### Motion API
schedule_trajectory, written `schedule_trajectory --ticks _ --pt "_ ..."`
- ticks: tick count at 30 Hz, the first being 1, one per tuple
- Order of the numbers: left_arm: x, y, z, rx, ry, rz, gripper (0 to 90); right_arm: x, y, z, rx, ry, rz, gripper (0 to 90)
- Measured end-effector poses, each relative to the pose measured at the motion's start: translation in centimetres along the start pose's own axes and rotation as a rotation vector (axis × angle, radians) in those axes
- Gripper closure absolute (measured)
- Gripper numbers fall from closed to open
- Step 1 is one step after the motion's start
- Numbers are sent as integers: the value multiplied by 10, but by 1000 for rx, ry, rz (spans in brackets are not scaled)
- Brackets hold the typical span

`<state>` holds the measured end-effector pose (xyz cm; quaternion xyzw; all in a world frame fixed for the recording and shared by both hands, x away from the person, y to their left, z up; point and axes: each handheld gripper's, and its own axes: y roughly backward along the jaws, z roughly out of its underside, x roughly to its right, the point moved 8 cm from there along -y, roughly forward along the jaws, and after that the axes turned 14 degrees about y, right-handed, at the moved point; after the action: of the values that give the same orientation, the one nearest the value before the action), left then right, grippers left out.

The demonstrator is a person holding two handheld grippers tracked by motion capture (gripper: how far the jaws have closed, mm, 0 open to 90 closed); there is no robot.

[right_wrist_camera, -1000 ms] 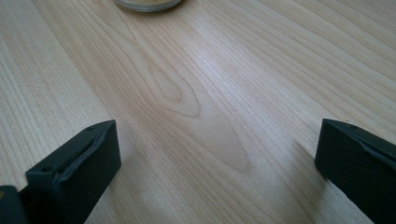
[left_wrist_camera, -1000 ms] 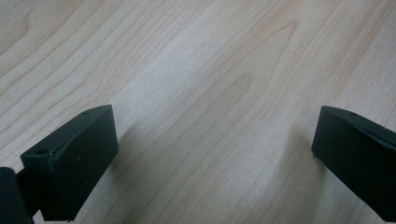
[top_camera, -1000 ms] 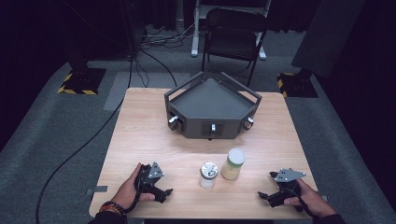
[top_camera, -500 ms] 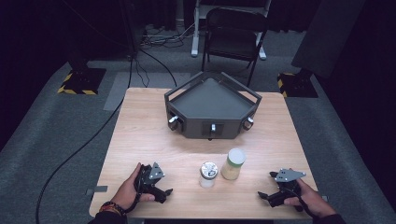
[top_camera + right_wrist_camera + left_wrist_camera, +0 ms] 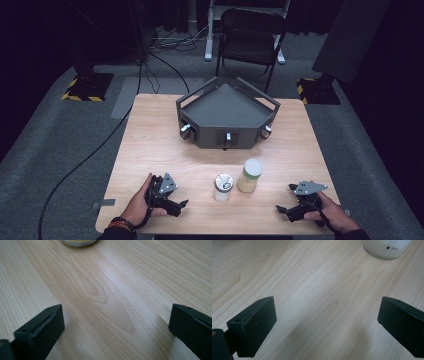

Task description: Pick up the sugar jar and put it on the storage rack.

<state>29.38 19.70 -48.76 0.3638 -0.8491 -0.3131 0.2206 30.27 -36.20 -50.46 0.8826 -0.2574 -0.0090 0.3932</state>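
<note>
Two jars stand near the front middle of the wooden table point(image 5: 150, 140): a small clear jar with a silver lid point(image 5: 223, 186) and, right of it, a taller yellowish jar with a pale lid point(image 5: 249, 175). My left gripper point(image 5: 181, 206) rests on the table left of the small jar, open and empty. Its own view has the jaws wide apart over bare wood, with the small jar's white base point(image 5: 387, 248) at the top right. My right gripper point(image 5: 281, 209) lies at the front right, open and empty; the yellowish jar's base point(image 5: 78, 242) sits at the top edge of its view.
A dark grey tray-like box with a raised rail and knobs point(image 5: 227, 116) stands at the back middle of the table. Behind the table are a black chair point(image 5: 252, 35), cables on grey carpet and yellow-black striped stand bases point(image 5: 85, 87).
</note>
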Motion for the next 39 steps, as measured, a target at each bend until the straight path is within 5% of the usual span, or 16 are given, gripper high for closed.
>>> schedule_trajectory --ticks 17,39 --pt "14 -1 -12 94 -2 15 13 0 0 0 -1 -1 0 0" --pt "33 -19 -29 70 -45 99 12 0 0 -1 -1 -3 1 0"
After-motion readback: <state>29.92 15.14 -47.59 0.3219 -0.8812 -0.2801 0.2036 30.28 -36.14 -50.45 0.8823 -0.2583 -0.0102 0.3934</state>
